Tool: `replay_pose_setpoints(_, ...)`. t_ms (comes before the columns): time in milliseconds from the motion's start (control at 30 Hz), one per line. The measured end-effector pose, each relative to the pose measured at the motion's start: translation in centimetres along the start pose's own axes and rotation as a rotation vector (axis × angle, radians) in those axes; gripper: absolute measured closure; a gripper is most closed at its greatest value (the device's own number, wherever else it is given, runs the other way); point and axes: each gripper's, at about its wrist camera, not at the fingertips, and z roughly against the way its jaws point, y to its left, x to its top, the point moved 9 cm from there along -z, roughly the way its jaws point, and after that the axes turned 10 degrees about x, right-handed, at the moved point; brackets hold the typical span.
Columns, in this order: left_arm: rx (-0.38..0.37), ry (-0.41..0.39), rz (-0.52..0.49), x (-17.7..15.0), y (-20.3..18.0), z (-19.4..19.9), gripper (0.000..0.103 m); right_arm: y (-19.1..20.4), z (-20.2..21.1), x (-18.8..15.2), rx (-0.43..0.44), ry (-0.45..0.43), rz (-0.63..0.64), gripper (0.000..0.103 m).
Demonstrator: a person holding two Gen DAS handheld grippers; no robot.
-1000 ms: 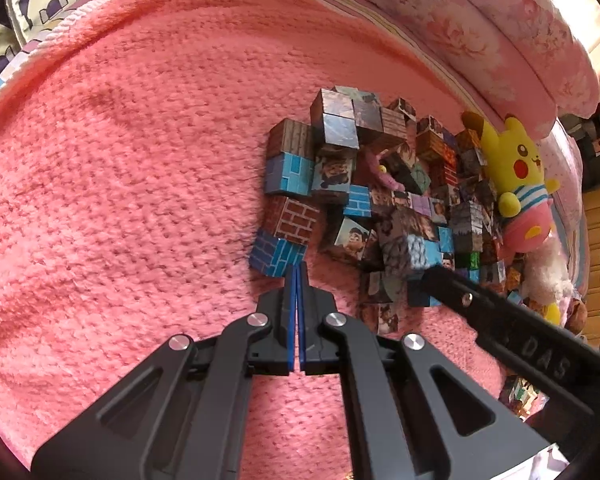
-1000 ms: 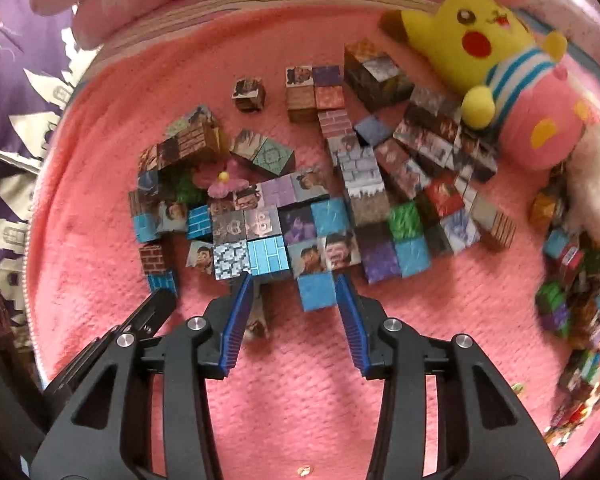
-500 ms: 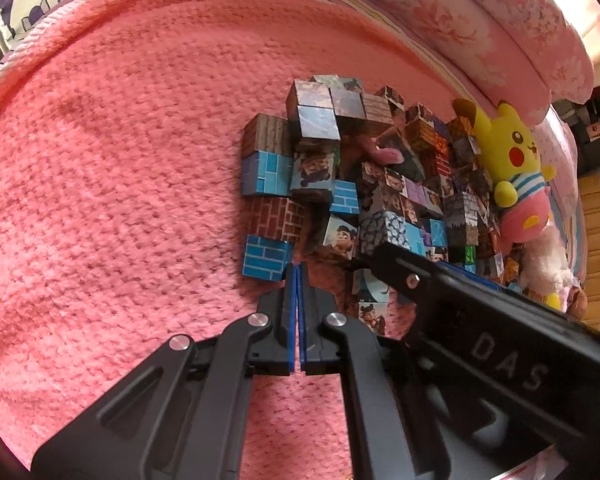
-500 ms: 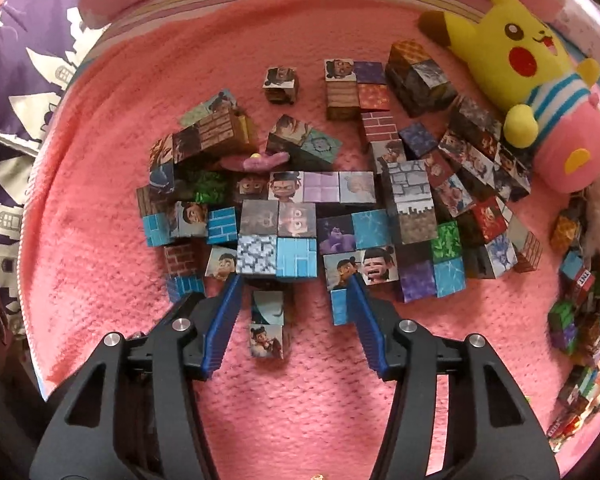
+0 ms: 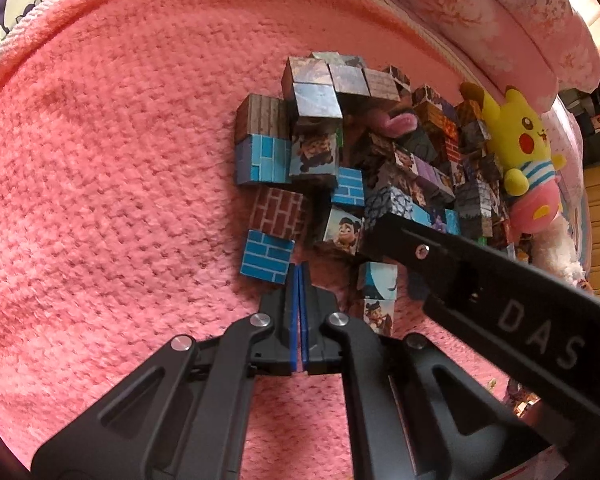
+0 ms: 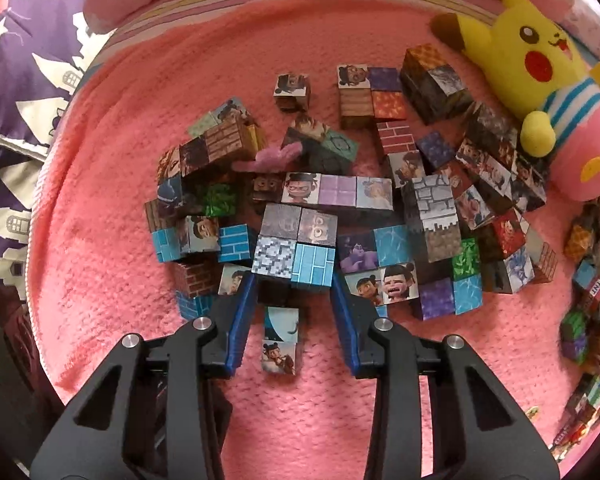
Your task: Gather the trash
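Observation:
A heap of picture-printed cubes [image 6: 340, 200] lies on a pink knitted blanket [image 6: 120, 160]. My right gripper [image 6: 292, 280] is open, and its blue-padded tips flank the near edge of a four-cube block with grey and light-blue faces [image 6: 294, 248]. Whether the pads touch it I cannot tell. A two-cube strip [image 6: 280, 340] lies on the blanket between the jaws, nearer to me. My left gripper [image 5: 299, 272] is shut with nothing in it, beside a blue-brick cube [image 5: 266, 256]. The right gripper's arm [image 5: 500, 312] crosses the left wrist view over the heap [image 5: 340, 128].
A yellow plush toy in a striped shirt [image 6: 540, 64] [image 5: 520, 140] lies at the heap's far right. A small pink soft thing [image 6: 276, 156] sits among the cubes. More cubes [image 6: 588, 320] lie at the right edge. A pink pillow [image 5: 480, 8] borders the blanket, with purple bedding [image 6: 16, 80] at the left.
My right gripper has moved forward to the heap, and its tips now flank the grey-and-blue block. In the left wrist view its arm reaches further across. The left gripper stays shut.

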Motion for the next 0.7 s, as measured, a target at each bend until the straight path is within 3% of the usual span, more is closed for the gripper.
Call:
replay_pose_setpoints(300, 0.003, -0.005, 0.003, -0.9, -0.9, -0.2, 0.101, -0.6, 1.5, -2.3, 0.033, -0.011, 0.002, 0.068)
replay_pose_setpoints(333, 0.003, -0.002, 0.008, -1.0, -1.0, -0.3, 0.101, -0.7, 1.6, -2.6, 0.039, -0.007, -0.003, 0.07)
replay_pose_setpoints(400, 0.013, -0.001, 0.003, -1.5, -1.0, -0.3, 0.101, -0.9, 1.6, -3.1, 0.056, 0.01, -0.017, 0.103)
replay_pose_setpoints(700, -0.002, -0.003, 0.037, -3.5, -1.2, 0.0, 0.101, -1.5, 2.3, -5.0, 0.063, 0.025, -0.048, 0.103)
